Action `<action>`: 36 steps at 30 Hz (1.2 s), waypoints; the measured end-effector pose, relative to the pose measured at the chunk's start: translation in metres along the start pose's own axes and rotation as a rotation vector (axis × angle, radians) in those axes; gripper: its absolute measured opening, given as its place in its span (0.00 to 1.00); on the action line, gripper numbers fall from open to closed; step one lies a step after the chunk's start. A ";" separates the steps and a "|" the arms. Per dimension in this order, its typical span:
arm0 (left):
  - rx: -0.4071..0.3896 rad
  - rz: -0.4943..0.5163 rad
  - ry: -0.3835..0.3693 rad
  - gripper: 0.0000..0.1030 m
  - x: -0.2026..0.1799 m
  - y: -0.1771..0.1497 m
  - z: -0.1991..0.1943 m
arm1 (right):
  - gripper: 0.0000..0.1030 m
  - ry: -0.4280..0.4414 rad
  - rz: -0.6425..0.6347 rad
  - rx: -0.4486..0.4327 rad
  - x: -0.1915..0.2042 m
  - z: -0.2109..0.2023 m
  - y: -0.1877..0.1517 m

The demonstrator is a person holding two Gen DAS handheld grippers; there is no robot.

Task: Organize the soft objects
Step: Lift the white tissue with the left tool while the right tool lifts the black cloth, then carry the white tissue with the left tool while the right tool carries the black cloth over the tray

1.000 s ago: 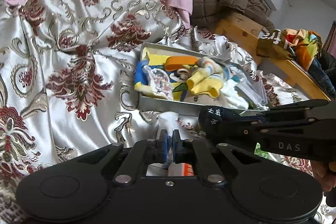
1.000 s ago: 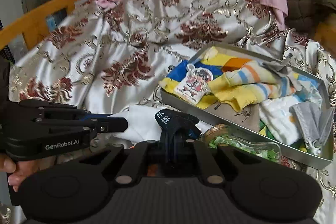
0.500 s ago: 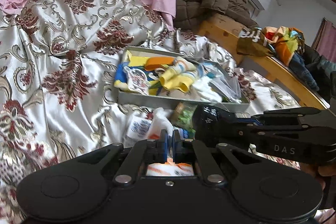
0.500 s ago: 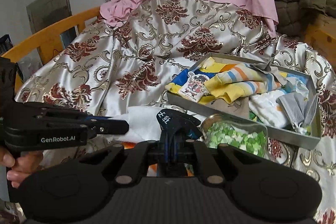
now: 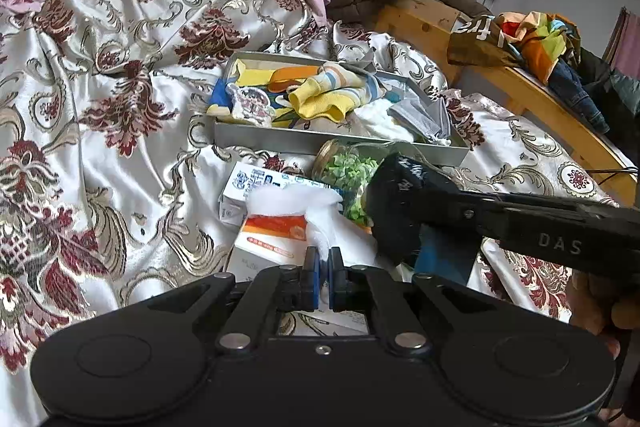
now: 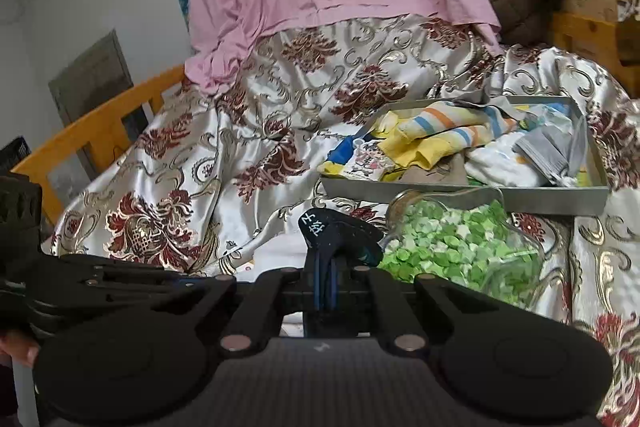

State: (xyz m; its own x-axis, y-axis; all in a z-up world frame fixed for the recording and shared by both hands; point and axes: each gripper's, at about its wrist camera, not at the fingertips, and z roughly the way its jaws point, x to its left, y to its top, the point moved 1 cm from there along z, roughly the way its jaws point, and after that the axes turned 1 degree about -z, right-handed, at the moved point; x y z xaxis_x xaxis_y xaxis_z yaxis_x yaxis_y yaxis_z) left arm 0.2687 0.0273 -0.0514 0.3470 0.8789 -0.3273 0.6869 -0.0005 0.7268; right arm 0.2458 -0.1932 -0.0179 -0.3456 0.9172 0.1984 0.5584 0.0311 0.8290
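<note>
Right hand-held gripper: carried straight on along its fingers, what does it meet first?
Probably the glass jar of green bits, lying just ahead of the right hand-held gripper, which pinches a dark sock; depth is uncertain.
</note>
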 end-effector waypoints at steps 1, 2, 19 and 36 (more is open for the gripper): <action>0.003 -0.006 -0.001 0.03 0.000 0.000 0.000 | 0.05 -0.003 0.002 -0.012 -0.001 -0.003 -0.002; 0.005 -0.010 -0.002 0.03 -0.002 -0.001 -0.001 | 0.05 -0.005 -0.003 -0.024 -0.002 -0.006 -0.005; 0.048 -0.070 0.007 0.04 -0.017 -0.006 0.019 | 0.05 0.030 0.030 -0.084 -0.015 -0.009 -0.019; -0.193 0.107 0.213 0.03 -0.068 0.024 0.010 | 0.05 0.027 0.035 -0.131 -0.025 -0.015 -0.013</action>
State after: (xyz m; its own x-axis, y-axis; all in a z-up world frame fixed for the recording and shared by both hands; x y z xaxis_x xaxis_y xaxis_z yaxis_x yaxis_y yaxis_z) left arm 0.2676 -0.0374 -0.0175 0.2551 0.9590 -0.1237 0.5124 -0.0256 0.8584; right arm 0.2359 -0.2221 -0.0257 -0.3485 0.9057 0.2413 0.4678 -0.0550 0.8821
